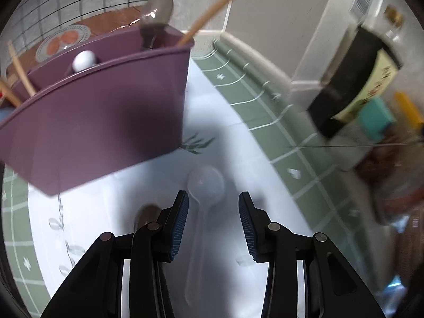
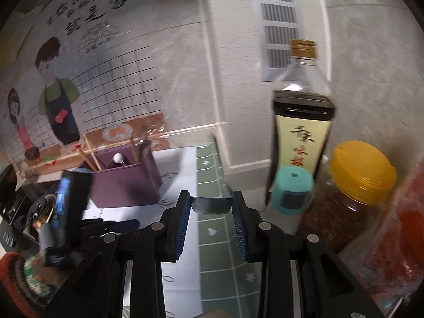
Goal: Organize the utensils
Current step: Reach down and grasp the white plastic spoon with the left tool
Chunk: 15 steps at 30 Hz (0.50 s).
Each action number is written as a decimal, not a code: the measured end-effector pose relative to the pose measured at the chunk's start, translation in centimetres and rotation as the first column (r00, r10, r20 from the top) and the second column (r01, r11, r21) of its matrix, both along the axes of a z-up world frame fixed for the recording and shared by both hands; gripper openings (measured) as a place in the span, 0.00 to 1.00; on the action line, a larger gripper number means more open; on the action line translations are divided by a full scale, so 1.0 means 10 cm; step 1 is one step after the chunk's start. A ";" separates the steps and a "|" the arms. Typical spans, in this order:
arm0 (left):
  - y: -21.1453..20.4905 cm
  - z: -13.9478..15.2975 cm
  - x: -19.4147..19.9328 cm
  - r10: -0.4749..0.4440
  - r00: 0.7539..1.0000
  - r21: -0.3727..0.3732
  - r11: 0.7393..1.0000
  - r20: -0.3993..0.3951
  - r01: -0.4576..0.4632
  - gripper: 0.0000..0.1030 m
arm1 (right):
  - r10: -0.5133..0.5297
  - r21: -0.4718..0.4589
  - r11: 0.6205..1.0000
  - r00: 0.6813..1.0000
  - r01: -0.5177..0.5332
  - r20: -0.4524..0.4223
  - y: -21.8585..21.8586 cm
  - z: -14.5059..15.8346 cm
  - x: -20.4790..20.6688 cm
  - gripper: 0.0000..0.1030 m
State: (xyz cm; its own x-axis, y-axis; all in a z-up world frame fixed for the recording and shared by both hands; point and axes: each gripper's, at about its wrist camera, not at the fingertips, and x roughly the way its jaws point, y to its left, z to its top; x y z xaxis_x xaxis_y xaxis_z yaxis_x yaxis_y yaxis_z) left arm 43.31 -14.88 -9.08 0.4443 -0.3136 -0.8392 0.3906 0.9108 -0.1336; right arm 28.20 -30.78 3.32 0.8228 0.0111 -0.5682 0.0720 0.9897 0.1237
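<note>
A clear plastic spoon (image 1: 204, 193) lies on the white cloth, bowl away from me, its handle running between the fingers of my open left gripper (image 1: 213, 206), which hovers over it. A purple utensil holder (image 1: 100, 122) stands just beyond, holding a grey spoon (image 1: 157, 13), wooden chopsticks (image 1: 212, 8) and a white-knobbed utensil (image 1: 83, 61). My right gripper (image 2: 211, 204) is shut on a dark flat utensil end (image 2: 210, 204), held above the green mat. The holder (image 2: 127, 182) shows at left in the right wrist view, with the left gripper (image 2: 63, 206) near it.
A soy sauce bottle (image 2: 302, 122), a teal-capped container (image 2: 292, 193), a yellow-lidded jar (image 2: 357, 193) and a red bag (image 2: 402, 238) stand at the right along the wall. The green grid mat (image 1: 265, 111) borders the white cloth. A stove (image 2: 13, 206) is at far left.
</note>
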 end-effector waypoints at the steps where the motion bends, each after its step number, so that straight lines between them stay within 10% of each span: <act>1: -0.05 -0.02 0.03 -0.003 1.000 0.025 1.000 0.008 0.003 0.39 | -0.007 0.002 1.000 1.000 0.007 0.002 -0.03 0.00 -0.02 0.28; 15: -0.22 -0.04 0.14 0.020 1.000 0.077 0.997 -0.001 -0.020 0.34 | -0.032 0.010 0.999 0.999 0.032 0.002 -0.17 0.00 -0.13 0.28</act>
State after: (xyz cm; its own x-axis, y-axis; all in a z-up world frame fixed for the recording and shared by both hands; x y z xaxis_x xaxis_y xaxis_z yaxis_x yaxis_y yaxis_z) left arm 44.72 -17.12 -9.50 0.4485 -0.2392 -0.8612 0.3724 0.9259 -0.0633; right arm 26.89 -32.52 3.33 0.8242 -0.0096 -0.5663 0.1033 0.9856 0.1336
